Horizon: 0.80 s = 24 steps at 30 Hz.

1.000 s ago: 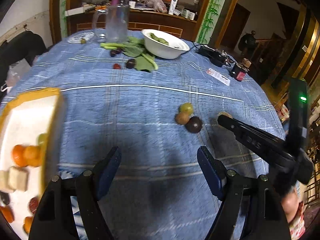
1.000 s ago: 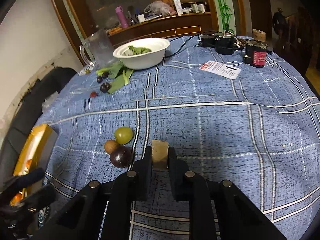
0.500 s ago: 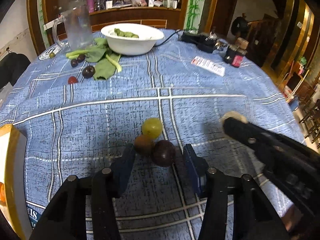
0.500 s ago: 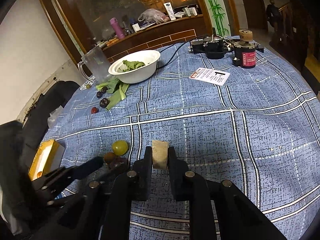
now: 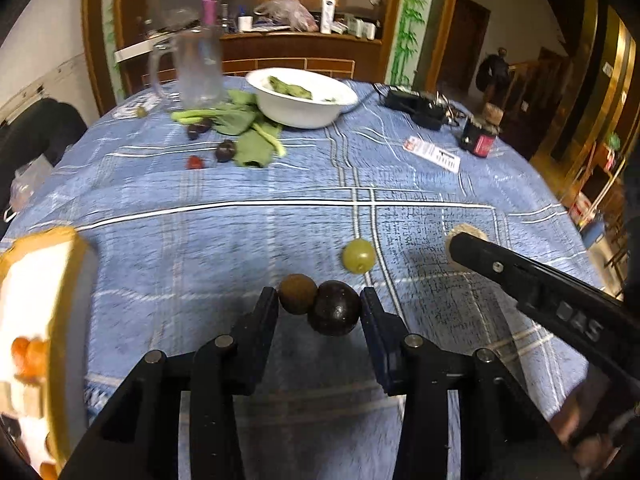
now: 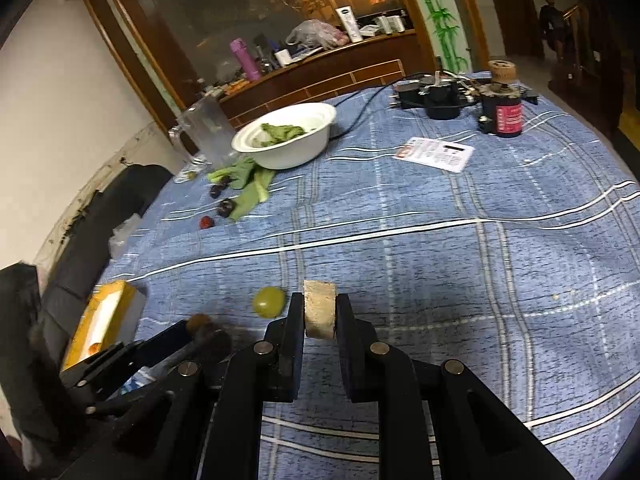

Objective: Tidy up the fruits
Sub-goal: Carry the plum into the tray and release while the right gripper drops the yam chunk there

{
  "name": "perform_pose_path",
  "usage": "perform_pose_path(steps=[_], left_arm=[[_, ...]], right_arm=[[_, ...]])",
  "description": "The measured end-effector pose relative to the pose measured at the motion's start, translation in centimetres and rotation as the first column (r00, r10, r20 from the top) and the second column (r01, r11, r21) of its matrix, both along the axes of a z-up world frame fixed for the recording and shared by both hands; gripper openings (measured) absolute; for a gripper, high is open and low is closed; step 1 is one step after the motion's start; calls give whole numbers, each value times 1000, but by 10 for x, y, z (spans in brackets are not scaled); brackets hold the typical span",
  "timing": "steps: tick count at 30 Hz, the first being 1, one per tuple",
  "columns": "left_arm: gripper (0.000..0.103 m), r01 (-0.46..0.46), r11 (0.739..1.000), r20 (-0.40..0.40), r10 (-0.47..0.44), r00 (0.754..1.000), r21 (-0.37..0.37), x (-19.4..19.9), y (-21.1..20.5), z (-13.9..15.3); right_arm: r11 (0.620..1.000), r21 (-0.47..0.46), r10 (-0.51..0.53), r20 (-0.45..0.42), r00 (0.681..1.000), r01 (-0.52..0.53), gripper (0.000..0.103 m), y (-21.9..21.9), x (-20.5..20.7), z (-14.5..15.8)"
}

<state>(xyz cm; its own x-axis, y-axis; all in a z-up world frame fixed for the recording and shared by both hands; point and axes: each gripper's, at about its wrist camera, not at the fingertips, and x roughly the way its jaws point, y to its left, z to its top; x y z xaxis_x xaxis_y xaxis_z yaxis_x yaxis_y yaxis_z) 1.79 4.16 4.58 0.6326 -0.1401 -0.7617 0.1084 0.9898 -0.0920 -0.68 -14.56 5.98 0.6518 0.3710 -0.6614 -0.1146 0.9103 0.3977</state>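
- Left wrist view: your left tool [image 5: 320,300] has closed in since half a second ago and now pinches the brown fruit [image 5: 297,293] and dark plum [image 5: 335,313] together; lifting both risks one slipping.
- Your right tool [image 6: 319,312] stays pressed on the tan chunk [image 6: 319,309], right of the left one.
- Just ahead, the green grape [image 5: 358,255] sits loose.
- Left of the left tool, the yellow tray [image 5: 60,280] waits; open desk [image 5: 240,232] lies between.
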Motion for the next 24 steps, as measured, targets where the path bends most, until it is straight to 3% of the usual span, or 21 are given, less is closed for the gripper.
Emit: perform_pose_path(steps=[8,14,18,24], left_arm=[[41,-140,988,35,142,989,-59,-60,80,38],[41,-302,952,67,304,950,-44,-104,163,52],[41,-394,919,62,395,917,-20,-130,215,41],[41,-448,893,12,449,893,-46,-151,254,17]], right_arm=[[994,-2,106,61,993,-106,16,29,-13,11],[987,-44,158,74,985,-155,16,61,-29,18],[968,-2,249,59,967,-249,16,103,-48,27],[909,22,416,38,909,-417,17,190,-66,38]])
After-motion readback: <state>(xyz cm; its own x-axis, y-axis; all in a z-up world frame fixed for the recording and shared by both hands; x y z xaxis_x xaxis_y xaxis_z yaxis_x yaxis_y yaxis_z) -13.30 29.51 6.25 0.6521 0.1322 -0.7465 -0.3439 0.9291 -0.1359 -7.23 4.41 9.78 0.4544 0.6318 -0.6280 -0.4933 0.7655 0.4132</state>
